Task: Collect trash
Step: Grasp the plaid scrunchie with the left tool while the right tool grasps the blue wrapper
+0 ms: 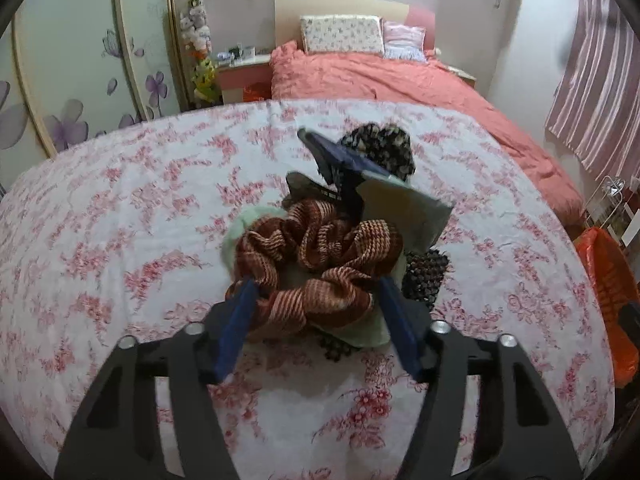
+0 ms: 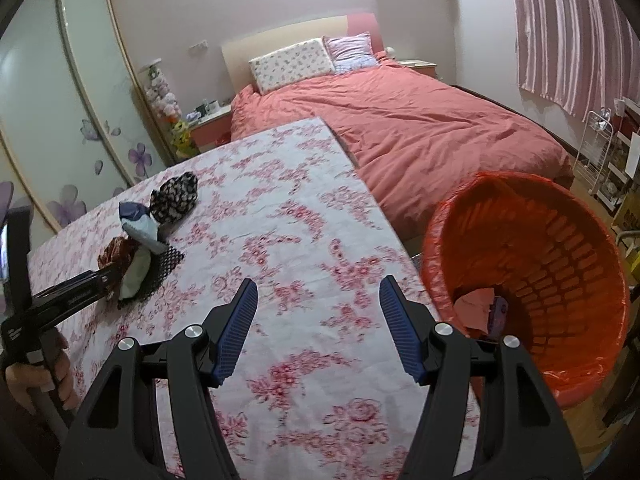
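A heap of scraps lies on the table with the pink floral cloth (image 1: 120,220). At its front is a rust-striped ruffled cloth (image 1: 320,248), with pale green fabric (image 1: 404,208), a blue piece (image 1: 344,160), black mesh (image 1: 426,272) and a dark flowered cloth (image 1: 380,148) around and behind it. My left gripper (image 1: 316,284) has its blue pads pressed on both sides of the striped cloth; the right wrist view shows that gripper (image 2: 110,276) at the heap (image 2: 136,240). My right gripper (image 2: 318,284) hangs open over bare tablecloth (image 2: 280,220), holding nothing.
An orange bin lined with an orange bag (image 2: 560,240) stands off the table's right edge, with a few scraps at its bottom; it also shows as the bin (image 1: 608,276). A bed with a coral cover (image 2: 420,128) lies beyond. A person's hand (image 2: 60,376) holds the left tool.
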Demonstrator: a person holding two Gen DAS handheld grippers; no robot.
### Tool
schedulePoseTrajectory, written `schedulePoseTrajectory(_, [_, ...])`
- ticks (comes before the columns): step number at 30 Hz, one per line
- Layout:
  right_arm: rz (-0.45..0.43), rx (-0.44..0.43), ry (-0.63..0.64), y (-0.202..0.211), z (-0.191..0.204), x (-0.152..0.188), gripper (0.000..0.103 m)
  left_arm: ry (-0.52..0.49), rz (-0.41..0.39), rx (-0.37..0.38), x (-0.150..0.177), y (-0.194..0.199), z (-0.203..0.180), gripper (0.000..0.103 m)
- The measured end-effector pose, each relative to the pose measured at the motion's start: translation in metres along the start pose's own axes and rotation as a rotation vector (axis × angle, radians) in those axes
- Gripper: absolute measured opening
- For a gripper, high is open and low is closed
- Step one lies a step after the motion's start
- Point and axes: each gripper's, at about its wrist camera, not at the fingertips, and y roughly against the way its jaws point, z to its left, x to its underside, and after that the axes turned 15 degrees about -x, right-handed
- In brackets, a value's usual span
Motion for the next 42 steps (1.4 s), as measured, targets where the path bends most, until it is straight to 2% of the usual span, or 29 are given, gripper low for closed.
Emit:
schedulePoseTrajectory(1, [0.006,-0.002,0.003,-0.002,0.002,0.0,0.064,0.003,0.008,0.005,0.0,-0.003,-0.001,0.053])
schedulePoseTrajectory(3, [0.018,-0.006,0.011,-0.007,0.007,0.001,0.064,-0.002,0.01,0.005,0.0,-0.007,-0.002,0.038])
schedulePoseTrajectory(6, [0.034,-0.016,0.024,-0.012,0.015,0.003,0.064,0.008,0.011,0.023,0.002,-0.006,0.004,0.028])
schedulePoseTrajectory(8, [0.043,-0.023,0.036,-0.016,0.022,0.004,0.064,0.019,0.007,0.027,0.004,-0.003,0.011,0.026])
schedulePoseTrajectory(16, [0.07,-0.079,0.074,-0.038,0.054,0.004,0.064,0.108,0.006,-0.011,0.025,0.007,0.077,0.026])
schedulePoseTrajectory(22, [0.082,-0.168,0.125,-0.069,0.096,-0.001,0.064,0.196,0.027,-0.035,0.033,0.006,0.121,0.026])
schedulePoseTrajectory(27, [0.092,-0.217,0.131,-0.098,0.121,-0.011,0.064,0.216,0.044,-0.045,0.036,-0.001,0.135,0.031])
schedulePoseTrajectory(34, [0.09,-0.211,0.148,-0.124,0.135,-0.025,0.062,0.214,0.071,-0.041,0.042,-0.015,0.134,0.038])
schedulePoseTrajectory(40, [0.126,-0.182,0.206,-0.141,0.144,-0.025,0.044,0.194,0.042,-0.057,0.045,-0.016,0.13,0.039])
schedulePoseTrajectory(42, [0.135,-0.182,0.203,-0.144,0.145,-0.024,0.031,0.205,0.043,-0.045,0.045,-0.016,0.132,0.039])
